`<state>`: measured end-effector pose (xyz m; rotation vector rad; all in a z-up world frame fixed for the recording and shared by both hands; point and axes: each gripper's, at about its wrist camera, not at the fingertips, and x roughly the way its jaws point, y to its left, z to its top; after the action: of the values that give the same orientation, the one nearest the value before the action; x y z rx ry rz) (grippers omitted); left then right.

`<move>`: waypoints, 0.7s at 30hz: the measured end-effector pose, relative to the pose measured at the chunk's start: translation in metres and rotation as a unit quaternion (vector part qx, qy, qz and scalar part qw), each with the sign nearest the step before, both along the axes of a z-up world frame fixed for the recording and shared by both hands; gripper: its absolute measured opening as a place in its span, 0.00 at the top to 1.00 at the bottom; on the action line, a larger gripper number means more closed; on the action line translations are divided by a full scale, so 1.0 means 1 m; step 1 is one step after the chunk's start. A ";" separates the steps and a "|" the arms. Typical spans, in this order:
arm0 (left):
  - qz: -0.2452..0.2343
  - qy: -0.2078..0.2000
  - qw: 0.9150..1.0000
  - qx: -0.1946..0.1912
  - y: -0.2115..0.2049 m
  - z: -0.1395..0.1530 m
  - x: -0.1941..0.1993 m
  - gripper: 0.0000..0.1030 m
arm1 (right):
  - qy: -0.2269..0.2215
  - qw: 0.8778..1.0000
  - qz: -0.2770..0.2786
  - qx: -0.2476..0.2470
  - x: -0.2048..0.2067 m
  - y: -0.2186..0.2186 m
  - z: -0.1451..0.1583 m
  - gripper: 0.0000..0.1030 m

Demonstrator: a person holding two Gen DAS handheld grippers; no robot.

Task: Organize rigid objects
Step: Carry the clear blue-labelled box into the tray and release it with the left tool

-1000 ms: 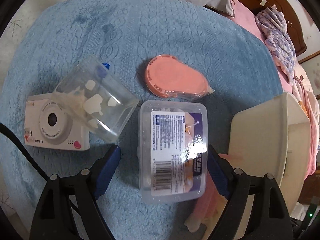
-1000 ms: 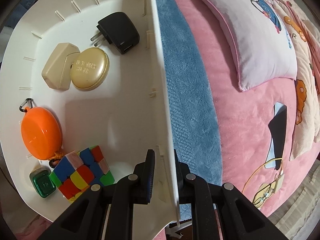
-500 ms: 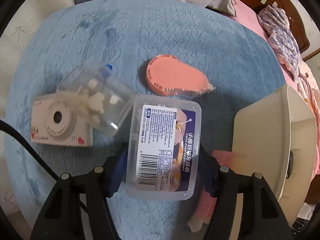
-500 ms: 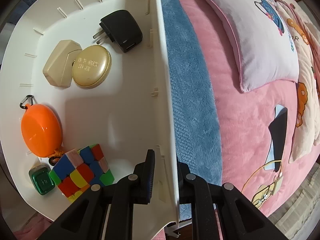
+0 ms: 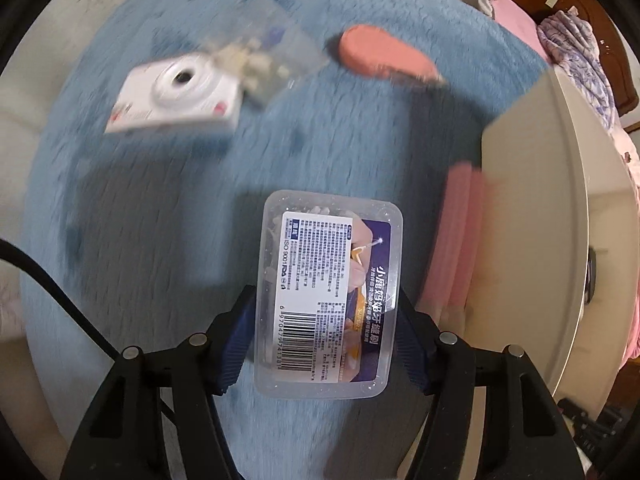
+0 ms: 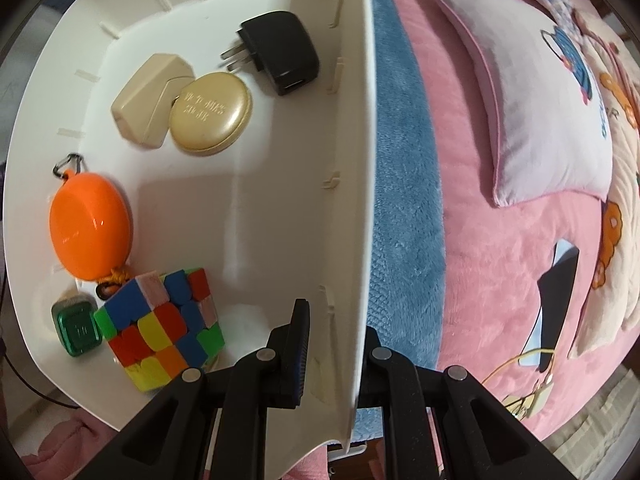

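Clear plastic floss box (image 5: 328, 300) is sitting clamped in our left gripper (image 5: 324, 344), lifted off the blue blanket (image 5: 160, 240). We're carrying it level toward the white bin (image 6: 248, 184), clearing the rim; right gripper (image 6: 332, 344) is pinching the bin wall, steadying it.

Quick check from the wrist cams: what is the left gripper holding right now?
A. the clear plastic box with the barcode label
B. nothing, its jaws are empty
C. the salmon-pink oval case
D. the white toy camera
A: the left gripper has its blue pads pressed on both long sides of the clear plastic box with the barcode label, lifted above the blue blanket.
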<state>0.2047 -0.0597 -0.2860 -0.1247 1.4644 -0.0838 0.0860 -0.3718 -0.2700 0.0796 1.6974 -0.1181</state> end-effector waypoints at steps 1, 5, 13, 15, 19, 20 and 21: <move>0.000 0.001 1.000 0.001 0.000 0.000 -0.008 0.35 | 0.000 1.000 0.007 0.001 0.000 0.001 0.000 0.86; 0.014 0.000 1.000 0.002 0.000 0.005 -0.031 0.35 | -0.002 0.999 0.036 0.008 -0.003 0.003 0.002 0.86; 0.072 -0.058 0.996 -0.020 0.003 0.038 -0.066 0.35 | -0.005 0.996 0.091 0.012 -0.008 0.010 0.004 0.86; 0.081 -0.080 0.993 -0.024 0.004 0.048 -0.072 0.35 | -0.007 0.994 0.104 0.016 -0.010 0.010 0.005 0.86; 0.096 -0.103 0.989 -0.040 0.002 0.062 -0.075 0.35 | -0.006 0.993 0.112 0.029 -0.012 0.008 0.005 0.86; 0.100 -0.109 0.988 -0.044 0.006 0.066 -0.080 0.35 | -0.007 0.993 0.115 0.033 -0.013 0.007 0.005 0.86; 0.101 -0.115 0.987 -0.047 -0.002 0.066 -0.087 0.35 | -0.007 0.993 0.117 0.034 -0.013 0.008 0.005 0.86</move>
<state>0.1179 -0.0614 -0.2197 -0.3302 1.2106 -0.0015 0.0726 -0.3642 -0.2649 -0.0667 1.6841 0.1151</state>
